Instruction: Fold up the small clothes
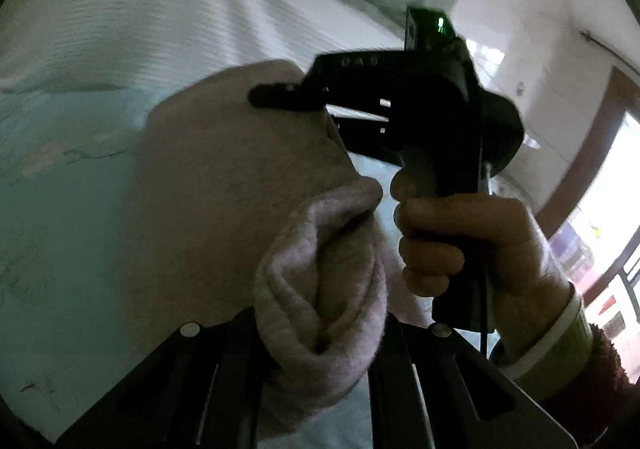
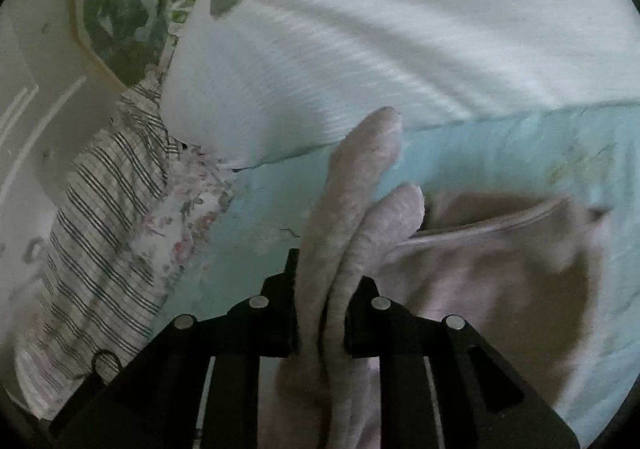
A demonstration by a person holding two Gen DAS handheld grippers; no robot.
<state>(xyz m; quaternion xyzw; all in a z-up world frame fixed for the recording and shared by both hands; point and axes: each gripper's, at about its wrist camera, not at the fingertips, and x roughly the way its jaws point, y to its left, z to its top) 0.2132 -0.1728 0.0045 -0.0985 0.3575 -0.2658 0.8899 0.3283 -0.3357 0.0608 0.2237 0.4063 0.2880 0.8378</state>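
On a bed spread with a pale turquoise sheet (image 2: 500,153), a soft pinkish-beige knit garment (image 1: 224,177) is held up at two places by two hand-held grippers.

In the left wrist view, the left gripper (image 1: 320,353) sits at the bottom edge with its black jaws drawn close together, pinching a thick rolled fold of the garment between them; the cloth bulges up out of the jaws and spreads away to the left over the sheet. Further right, a person's right hand (image 1: 460,245) is wrapped in a fist round the upright black handle of the right gripper (image 1: 272,95), knuckles facing the camera, a pale cuff and a dark red fuzzy sleeve (image 1: 604,365) behind the wrist. The tool points to the left, tilted a little down, its fingertip lying on the top edge of the garment. Raised letters on its black body are too blurred to read; a small green light glows on top.

In the right wrist view, a black-and-white striped cloth (image 2: 100,241) and a floral fabric (image 2: 188,209) lie at the left. In the middle, the right gripper's jaws are nearly closed and clamp two rounded folds of the garment, which stick up between the fingers. To the right the rest of the garment hangs, blurred, above the sheet. A white ribbed blanket (image 2: 400,29) lies beyond.
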